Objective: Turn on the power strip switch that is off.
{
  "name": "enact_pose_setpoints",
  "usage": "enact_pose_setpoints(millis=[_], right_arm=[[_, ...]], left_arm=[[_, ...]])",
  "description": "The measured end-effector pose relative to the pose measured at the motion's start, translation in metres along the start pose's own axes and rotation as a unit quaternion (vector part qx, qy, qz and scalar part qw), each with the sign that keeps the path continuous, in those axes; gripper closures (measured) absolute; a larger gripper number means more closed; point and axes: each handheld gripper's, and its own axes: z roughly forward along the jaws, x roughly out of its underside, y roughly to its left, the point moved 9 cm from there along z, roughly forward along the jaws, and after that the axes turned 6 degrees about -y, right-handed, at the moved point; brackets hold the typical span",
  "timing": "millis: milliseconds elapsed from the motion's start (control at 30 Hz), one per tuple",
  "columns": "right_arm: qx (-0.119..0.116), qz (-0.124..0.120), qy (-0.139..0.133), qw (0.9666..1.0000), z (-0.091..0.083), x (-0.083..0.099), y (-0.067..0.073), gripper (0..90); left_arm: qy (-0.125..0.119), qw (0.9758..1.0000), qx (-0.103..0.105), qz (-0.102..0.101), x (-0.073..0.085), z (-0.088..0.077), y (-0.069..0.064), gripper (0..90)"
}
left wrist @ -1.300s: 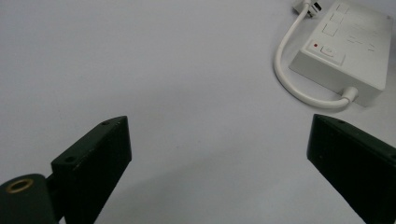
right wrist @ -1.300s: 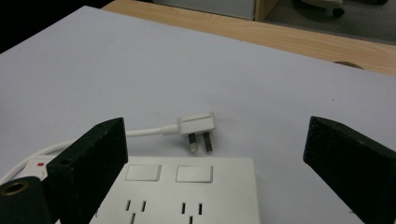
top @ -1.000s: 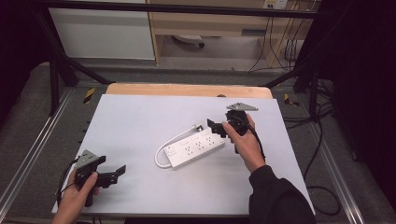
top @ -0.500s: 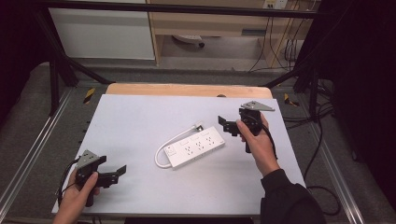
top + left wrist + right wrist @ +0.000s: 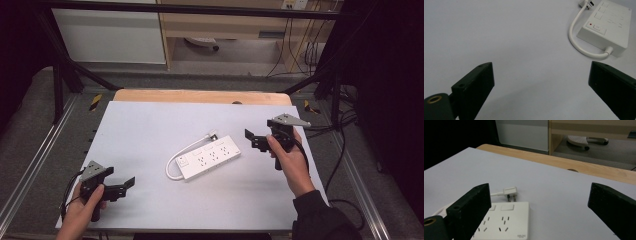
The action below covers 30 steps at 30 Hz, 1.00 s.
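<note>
A white power strip (image 5: 210, 157) lies slanted in the middle of the white table top (image 5: 150, 130), its short white cable (image 5: 176, 161) looping round to a plug (image 5: 212, 134) at its far side. My right gripper (image 5: 253, 140) is held just right of the strip, open, with nothing between its jaws. The right gripper view has the strip (image 5: 504, 222) and plug (image 5: 510, 191) low on the left between the wide-apart jaws of that gripper (image 5: 539, 207). My left gripper (image 5: 124, 187) rests open near the front left corner. Its view has the strip (image 5: 609, 27) at the upper right.
A wooden table edge (image 5: 200, 96) runs along the back. Behind it stand a white cabinet (image 5: 110, 35) and a wooden shelf unit (image 5: 235, 27). Cables (image 5: 345, 125) hang off the right side. Metal rails (image 5: 30, 165) flank the table.
My right gripper has drawn away from the power strip to the right. The strip stays put and the left gripper has barely moved.
</note>
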Motion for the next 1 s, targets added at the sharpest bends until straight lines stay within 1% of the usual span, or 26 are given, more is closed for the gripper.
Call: enact_pose_setpoints(millis=[67, 233, 300, 367, 467, 533, 600, 800, 867, 900, 933, 967, 1000], right_arm=[[0.004, -0.005, 0.003, 1.0000, -0.008, 0.008, -0.003, 4.9], [0.008, 0.011, 0.002, 0.9999, -0.027, 0.028, -0.008, 4.3], [0.010, 0.012, 0.000, 0.9999, -0.036, 0.035, -0.010, 4.3], [0.015, 0.012, 0.000, 0.9998, -0.045, 0.041, -0.013, 4.3], [0.027, 0.012, 0.011, 0.9995, -0.057, 0.052, -0.021, 4.2], [0.027, 0.022, 0.009, 0.9993, -0.063, 0.058, -0.024, 3.9], [0.030, 0.028, 0.009, 0.9991, -0.070, 0.067, -0.027, 3.9], [0.033, 0.034, 0.021, 0.9986, -0.080, 0.097, -0.029, 3.9], [0.037, 0.043, 0.015, 0.9983, -0.084, 0.105, -0.031, 4.6], [0.039, 0.043, 0.018, 0.9981, -0.084, 0.108, -0.032, 4.6], [0.041, 0.042, 0.025, 0.9980, -0.085, 0.112, -0.033, 4.6], [0.045, 0.033, 0.033, 0.9979, -0.086, 0.116, -0.034, 4.6], [0.049, 0.029, 0.035, 0.9978, -0.086, 0.118, -0.035, 4.7]], left_arm=[[0.000, 1.0000, 0.000, 0.001, 0.000, -0.001, 0.000, 6.5], [-0.002, 1.0000, -0.002, 0.000, -0.001, -0.001, 0.001, 6.4], [-0.002, 1.0000, -0.002, 0.000, -0.001, -0.001, 0.000, 6.5], [-0.001, 1.0000, -0.002, 0.001, -0.001, -0.001, 0.000, 6.5], [-0.002, 1.0000, -0.002, 0.001, -0.001, -0.001, 0.000, 6.5], [-0.002, 1.0000, -0.003, -0.001, -0.001, -0.001, 0.001, 6.5], [-0.002, 1.0000, -0.002, -0.002, 0.000, -0.001, 0.001, 6.5], [0.000, 1.0000, 0.000, 0.001, 0.000, -0.001, -0.001, 6.5], [-0.002, 1.0000, 0.000, 0.000, 0.000, -0.001, -0.001, 6.5], [-0.002, 1.0000, 0.000, 0.001, 0.000, -0.001, -0.001, 6.5], [-0.002, 1.0000, 0.000, 0.001, 0.000, -0.001, -0.001, 6.5], [-0.002, 1.0000, 0.001, 0.000, 0.000, -0.001, -0.001, 6.5], [-0.001, 1.0000, 0.001, 0.001, 0.000, -0.001, -0.001, 6.5]])
